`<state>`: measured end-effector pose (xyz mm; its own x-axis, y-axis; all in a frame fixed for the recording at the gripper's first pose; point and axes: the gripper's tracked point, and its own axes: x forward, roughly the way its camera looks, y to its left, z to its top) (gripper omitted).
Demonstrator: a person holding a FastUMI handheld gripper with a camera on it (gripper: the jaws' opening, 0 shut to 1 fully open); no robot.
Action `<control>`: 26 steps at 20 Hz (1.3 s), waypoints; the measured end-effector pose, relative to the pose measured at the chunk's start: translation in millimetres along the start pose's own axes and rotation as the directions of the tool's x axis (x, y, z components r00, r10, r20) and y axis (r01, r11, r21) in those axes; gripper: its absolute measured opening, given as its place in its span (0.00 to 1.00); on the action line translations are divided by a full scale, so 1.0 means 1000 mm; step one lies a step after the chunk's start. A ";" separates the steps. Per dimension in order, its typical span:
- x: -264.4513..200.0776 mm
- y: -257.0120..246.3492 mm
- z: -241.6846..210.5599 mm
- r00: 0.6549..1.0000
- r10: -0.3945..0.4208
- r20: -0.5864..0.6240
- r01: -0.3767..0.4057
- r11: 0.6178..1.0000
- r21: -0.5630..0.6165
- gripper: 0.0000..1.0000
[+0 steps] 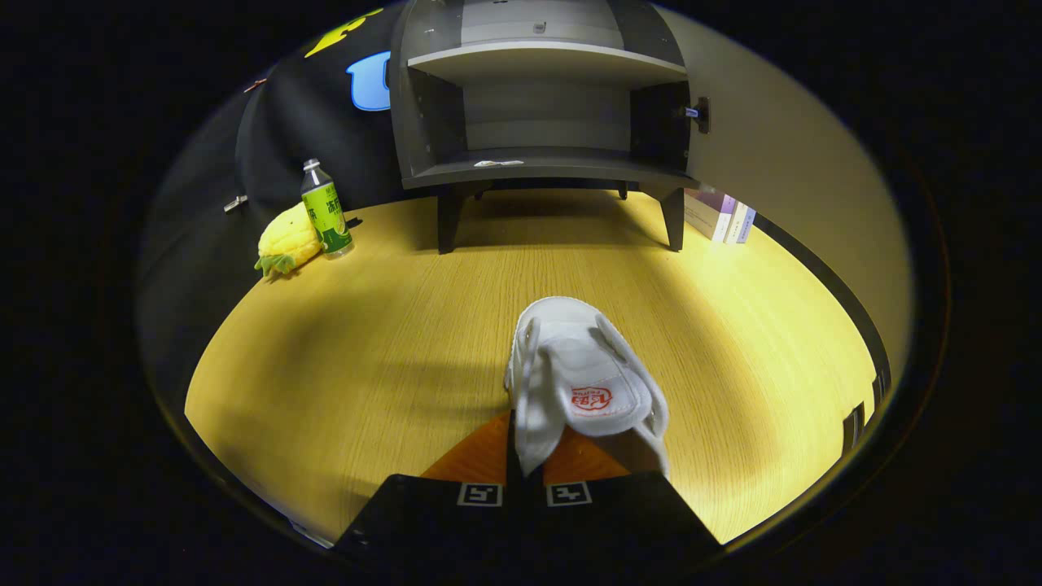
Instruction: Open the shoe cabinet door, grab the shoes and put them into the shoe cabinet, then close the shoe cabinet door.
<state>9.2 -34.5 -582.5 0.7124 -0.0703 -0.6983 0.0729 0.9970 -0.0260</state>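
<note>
Through the gripper view I see my hand-held gripper (525, 456) closed narrowly, both fingers pinching the side wall of a white canvas shoe (582, 378) with a red logo on its tongue. It sits over the yellow wood-grain worktop (366, 358). Well beyond stands the dark grey shoe cabinet (541, 106), door open, shelves bare. Left of it stand a green-labelled bottle (326, 212) and a yellow plush pineapple (286, 242), touching.

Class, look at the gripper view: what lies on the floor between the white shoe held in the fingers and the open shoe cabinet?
Nothing: in the gripper view, bare wooden floor runs from the white shoe to the open shoe cabinet.
</note>
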 end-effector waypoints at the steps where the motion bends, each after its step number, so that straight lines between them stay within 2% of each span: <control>1: -0.002 0.002 0.000 1.000 0.004 -0.002 -0.004 1.000 0.004 0.05; 8: -0.004 -0.001 0.006 1.000 0.006 -0.016 -0.006 1.000 0.009 0.05; 14: -0.031 0.005 0.050 0.998 0.031 0.047 -0.032 0.999 0.016 0.05; 17: -0.056 0.006 0.099 0.994 0.023 0.103 -0.026 0.999 0.026 0.05; 26: -0.131 0.008 0.292 0.957 -0.024 0.288 0.007 0.998 0.062 0.05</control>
<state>120.4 -27.1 -282.2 0.8814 -0.1006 -0.4616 0.1204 0.9926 0.0136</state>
